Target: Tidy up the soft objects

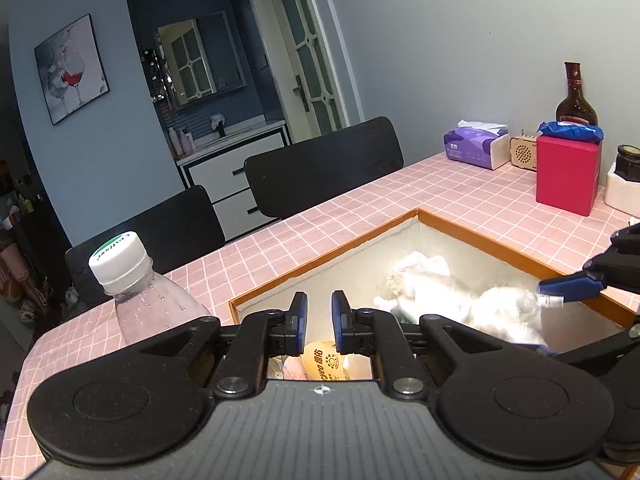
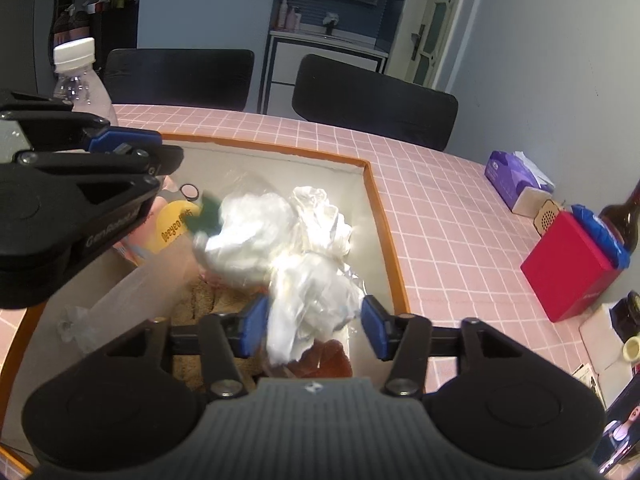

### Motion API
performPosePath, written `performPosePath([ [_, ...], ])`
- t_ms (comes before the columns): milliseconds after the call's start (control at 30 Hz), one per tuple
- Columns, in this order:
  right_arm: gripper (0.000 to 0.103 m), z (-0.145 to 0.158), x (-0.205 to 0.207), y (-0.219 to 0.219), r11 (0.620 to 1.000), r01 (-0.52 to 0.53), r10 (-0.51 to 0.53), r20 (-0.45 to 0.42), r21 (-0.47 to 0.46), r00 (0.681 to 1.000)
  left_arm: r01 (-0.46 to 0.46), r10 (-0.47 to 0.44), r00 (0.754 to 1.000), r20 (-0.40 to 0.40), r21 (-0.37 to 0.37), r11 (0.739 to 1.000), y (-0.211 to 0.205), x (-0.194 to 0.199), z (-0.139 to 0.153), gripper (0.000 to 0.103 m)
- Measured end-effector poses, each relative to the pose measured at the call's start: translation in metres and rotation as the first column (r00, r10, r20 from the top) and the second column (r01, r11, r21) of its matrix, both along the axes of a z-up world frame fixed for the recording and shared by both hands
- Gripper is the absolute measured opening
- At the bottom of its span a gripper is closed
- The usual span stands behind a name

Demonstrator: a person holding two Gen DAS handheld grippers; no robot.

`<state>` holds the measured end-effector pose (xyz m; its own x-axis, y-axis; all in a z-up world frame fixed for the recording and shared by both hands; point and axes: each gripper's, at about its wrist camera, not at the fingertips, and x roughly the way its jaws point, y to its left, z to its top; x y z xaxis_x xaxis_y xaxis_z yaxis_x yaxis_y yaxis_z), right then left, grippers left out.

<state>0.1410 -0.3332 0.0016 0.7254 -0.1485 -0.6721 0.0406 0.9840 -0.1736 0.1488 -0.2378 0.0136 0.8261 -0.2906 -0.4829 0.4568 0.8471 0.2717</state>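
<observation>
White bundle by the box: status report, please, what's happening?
Right gripper open astride white plastic bundle, unpinched. Left gripper nearly closed, empty, over orange-rimmed box. Nothing blocking.

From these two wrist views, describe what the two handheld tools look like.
Both look alike. The left tool has a grey ribbed body with a small white round mark, two black round discs, black linkage arms with silver pivot bolts, and blue pads on its fingers. The right tool matches it. White lettering runs along the left tool's side. No hand or sleeve shows.
</observation>
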Motion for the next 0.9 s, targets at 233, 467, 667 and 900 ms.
performPosePath([
  [233,0.070,0.010,-0.009,0.004,1.000,-0.021,0.022,0.039,-0.008,0.999,0.024,-0.023,1.000,0.012,-0.028,0.999,0.003,-0.011,0.008,0.016],
  [467,0.081,0.026,-0.023,0.011,0.999,-0.054,0.053,0.086,0.000,0.995,0.061,-0.057,0.997,0.045,-0.102,0.993,0.023,-0.034,0.028,0.017],
  [667,0.085,0.040,-0.037,0.022,0.997,-0.077,0.077,0.127,-0.002,0.989,0.074,-0.062,0.996,0.070,-0.178,0.981,0.049,-0.056,0.043,0.017],
  [900,0.087,0.062,-0.065,0.044,0.991,-0.117,0.103,0.187,0.067,0.977,0.037,-0.010,0.993,0.115,-0.236,0.971,0.092,-0.079,0.053,0.017],
])
